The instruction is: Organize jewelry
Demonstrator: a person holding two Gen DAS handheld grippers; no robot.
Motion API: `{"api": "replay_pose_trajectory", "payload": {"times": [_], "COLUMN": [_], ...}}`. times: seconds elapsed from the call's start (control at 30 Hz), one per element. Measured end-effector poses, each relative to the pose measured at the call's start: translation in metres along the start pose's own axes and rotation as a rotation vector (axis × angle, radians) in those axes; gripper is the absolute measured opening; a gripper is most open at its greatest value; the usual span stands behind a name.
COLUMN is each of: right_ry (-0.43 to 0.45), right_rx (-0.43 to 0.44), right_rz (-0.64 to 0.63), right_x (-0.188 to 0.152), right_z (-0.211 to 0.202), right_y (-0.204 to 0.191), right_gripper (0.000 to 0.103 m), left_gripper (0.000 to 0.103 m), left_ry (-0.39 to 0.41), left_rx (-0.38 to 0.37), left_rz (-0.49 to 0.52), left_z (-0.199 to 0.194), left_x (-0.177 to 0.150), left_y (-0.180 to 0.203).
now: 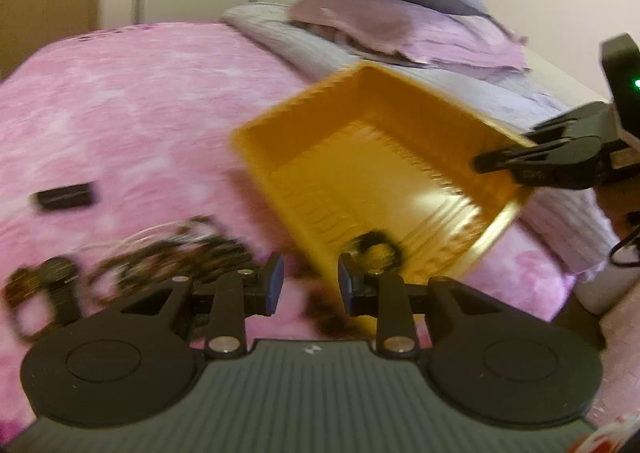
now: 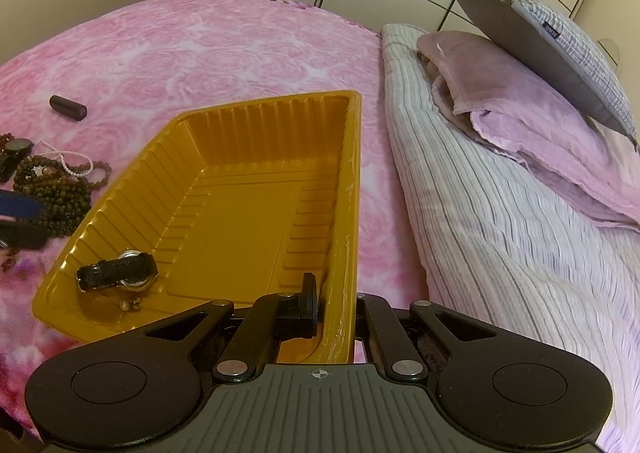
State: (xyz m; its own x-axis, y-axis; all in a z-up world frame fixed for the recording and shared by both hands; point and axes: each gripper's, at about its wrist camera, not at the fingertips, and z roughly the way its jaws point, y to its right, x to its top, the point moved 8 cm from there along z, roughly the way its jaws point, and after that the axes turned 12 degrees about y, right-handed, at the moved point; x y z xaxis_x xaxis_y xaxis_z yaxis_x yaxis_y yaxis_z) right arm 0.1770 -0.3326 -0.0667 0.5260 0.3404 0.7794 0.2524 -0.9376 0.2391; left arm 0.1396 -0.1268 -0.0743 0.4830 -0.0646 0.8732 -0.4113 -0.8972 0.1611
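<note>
Right wrist view shows the right tongs (image 2: 336, 313) pinched fully closed on the near right wall of the orange tray (image 2: 240, 213), which rests on the pink bed cover (image 2: 200, 53). A black-strapped watch (image 2: 120, 271) and a small earring-like piece (image 2: 130, 304) already lie in the tray's near left corner. Left of the tray sits the heap of bead necklaces (image 2: 56, 189), with a second watch (image 2: 18, 147) at its far side and a dark little cylinder (image 2: 68, 108) farther off.

The left tongs (image 1: 310, 287) stand partly open with nothing visible between the blue pads, just over the tray's edge; that view is blurred.

The tray looks like thin moulded plastic, light and flexible, so a rim pinch probably steadies it but could buckle it if lifted loaded. The beads should be limp, tangled and inclined to slide; taking a bunched section of strands seems safer than a single bead. The remaining watch is likely best held across its strap, not its smooth face.
</note>
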Motion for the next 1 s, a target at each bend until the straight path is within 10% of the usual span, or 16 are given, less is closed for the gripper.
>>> {"api": "replay_pose_trajectory", "payload": {"times": [0.4,1.0], "right_ry": [-0.007,-0.017], "right_rx": [-0.006,-0.011], "right_rz": [-0.006,-0.004], "right_x": [-0.001,-0.002], "right_z": [0.0,0.003], "right_y": [0.0,0.001], "right_gripper": [0.004,0.004], "left_gripper": [0.028,0.026], "left_ry": [-0.003,-0.013], "left_rx": [0.387,0.422], "left_rz": [-0.043,-0.022], "left_z": [-0.045,-0.009], "left_x": [-0.027,-0.024], "left_y": [-0.127,-0.133]}}
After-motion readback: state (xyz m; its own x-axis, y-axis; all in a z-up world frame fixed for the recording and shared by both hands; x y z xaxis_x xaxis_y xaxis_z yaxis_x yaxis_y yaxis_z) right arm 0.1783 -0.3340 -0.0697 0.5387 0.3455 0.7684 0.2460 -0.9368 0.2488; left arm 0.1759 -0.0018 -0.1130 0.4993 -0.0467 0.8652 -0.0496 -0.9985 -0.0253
